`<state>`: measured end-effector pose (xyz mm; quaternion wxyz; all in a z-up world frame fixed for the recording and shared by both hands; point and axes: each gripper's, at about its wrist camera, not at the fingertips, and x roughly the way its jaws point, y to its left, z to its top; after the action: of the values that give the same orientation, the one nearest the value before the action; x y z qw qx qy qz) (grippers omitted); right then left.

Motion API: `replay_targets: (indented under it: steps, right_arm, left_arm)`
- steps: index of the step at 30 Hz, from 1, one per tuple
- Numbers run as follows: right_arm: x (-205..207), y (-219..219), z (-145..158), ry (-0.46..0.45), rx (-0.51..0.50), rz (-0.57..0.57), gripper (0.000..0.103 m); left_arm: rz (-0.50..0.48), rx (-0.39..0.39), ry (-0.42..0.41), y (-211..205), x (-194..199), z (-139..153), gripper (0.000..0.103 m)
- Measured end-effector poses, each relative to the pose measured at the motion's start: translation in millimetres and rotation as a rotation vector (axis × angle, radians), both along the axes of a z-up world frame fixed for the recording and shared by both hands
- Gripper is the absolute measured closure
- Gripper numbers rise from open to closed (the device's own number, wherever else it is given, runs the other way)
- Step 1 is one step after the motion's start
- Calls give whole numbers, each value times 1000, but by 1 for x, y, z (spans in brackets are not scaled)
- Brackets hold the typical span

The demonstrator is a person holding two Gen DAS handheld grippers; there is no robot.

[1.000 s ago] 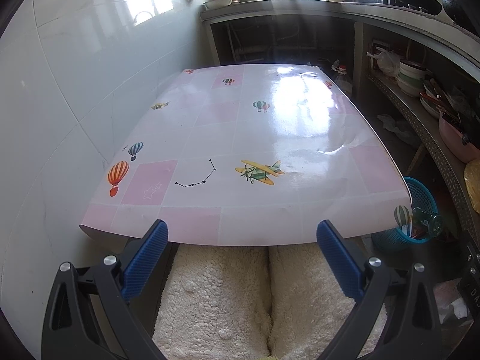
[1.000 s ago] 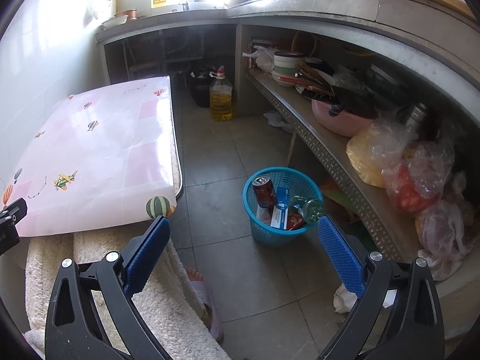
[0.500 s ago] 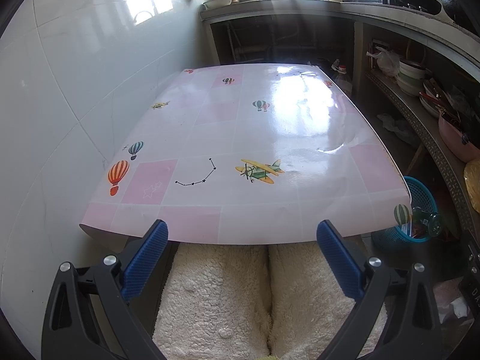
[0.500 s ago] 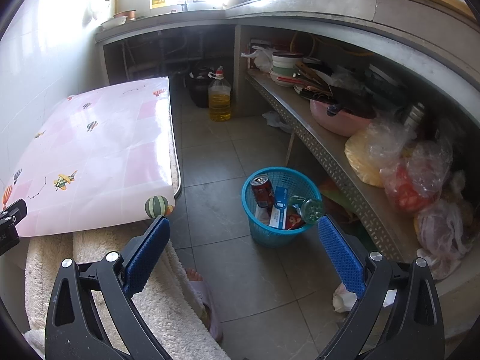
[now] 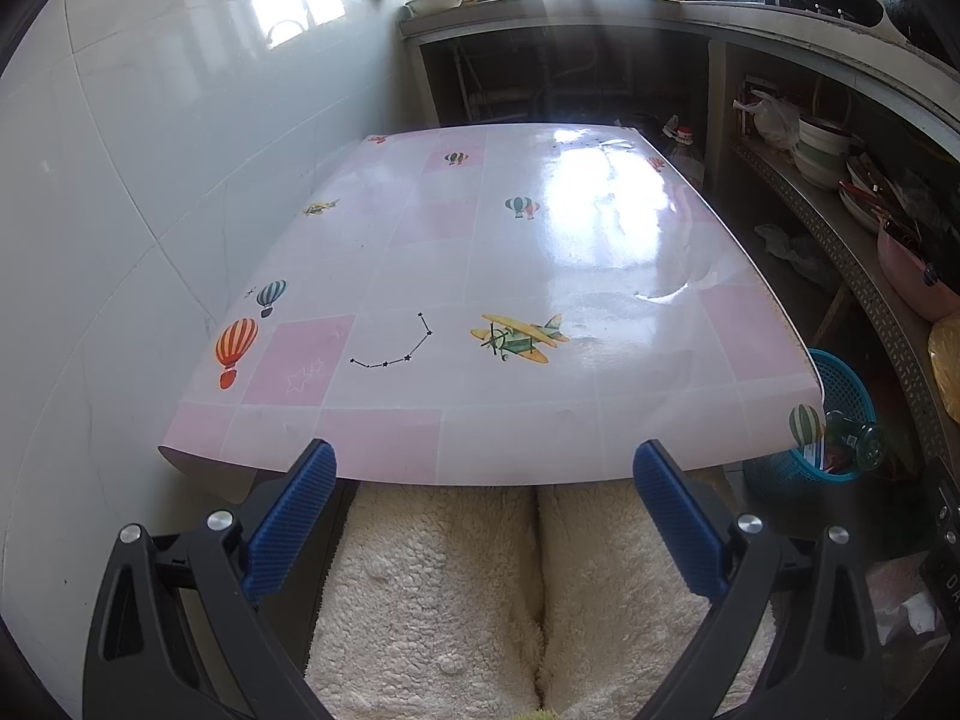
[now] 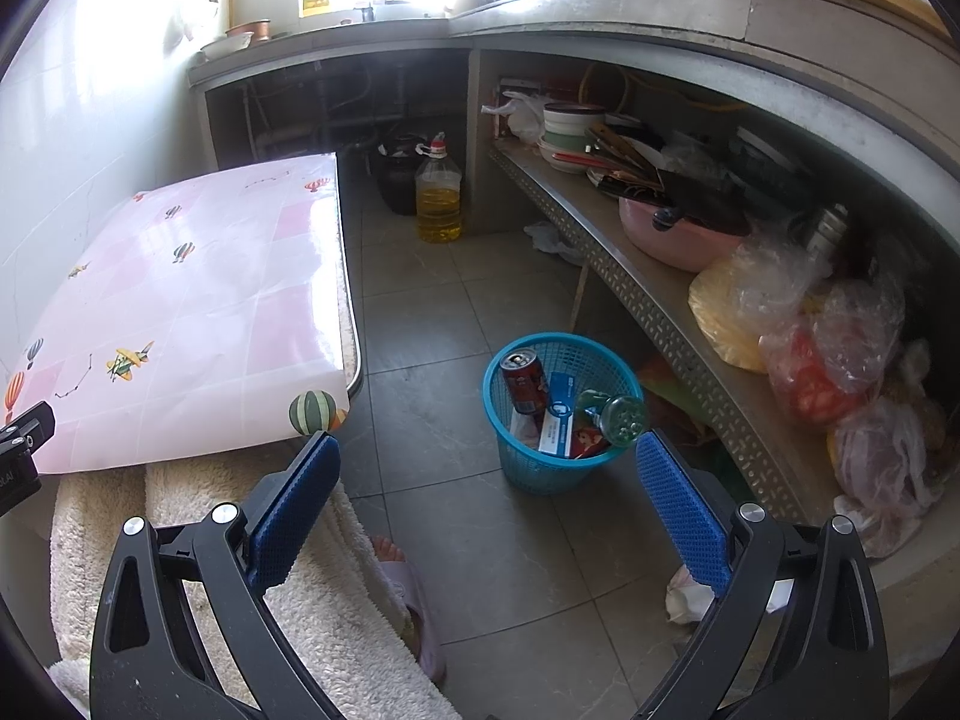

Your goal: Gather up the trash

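Blue basket [image 6: 564, 360] holds can [image 6: 525, 381], carton [image 6: 558, 414], bottle [image 6: 612, 414]; both hand-held grippers released, empty.

Table [image 5: 498, 276]: glossy pink-and-white checked cover printed with balloons and a biplane, set against the tiled wall, its top bare.
Floor [image 6: 456, 300]: grey tiles, beside the table.
On the floor: a blue mesh basket [image 6: 606, 354] holding a red can [image 6: 525, 381], a green bottle [image 6: 615, 414] and a blue-white carton [image 6: 558, 420]; a jug of yellow oil [image 6: 439, 195] farther back; crumpled white paper [image 6: 684, 594] near the shelf base.
Lower shelf [image 6: 636, 282]: perforated metal edge, bearing stacked bowls [image 6: 573, 120], a pink basin [image 6: 672, 231] and plastic bags [image 6: 840, 348].
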<state>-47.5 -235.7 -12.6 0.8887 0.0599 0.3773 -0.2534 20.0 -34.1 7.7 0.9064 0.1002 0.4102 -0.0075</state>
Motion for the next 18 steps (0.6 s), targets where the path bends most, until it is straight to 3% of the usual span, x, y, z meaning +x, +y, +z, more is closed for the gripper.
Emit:
replay_targets:
  steps: [18]
  right_arm:
    - [0, -1, 0, -1, 2, -2, 8]
  left_arm:
    - [0, -2, 3, 2, 1, -3, 6]
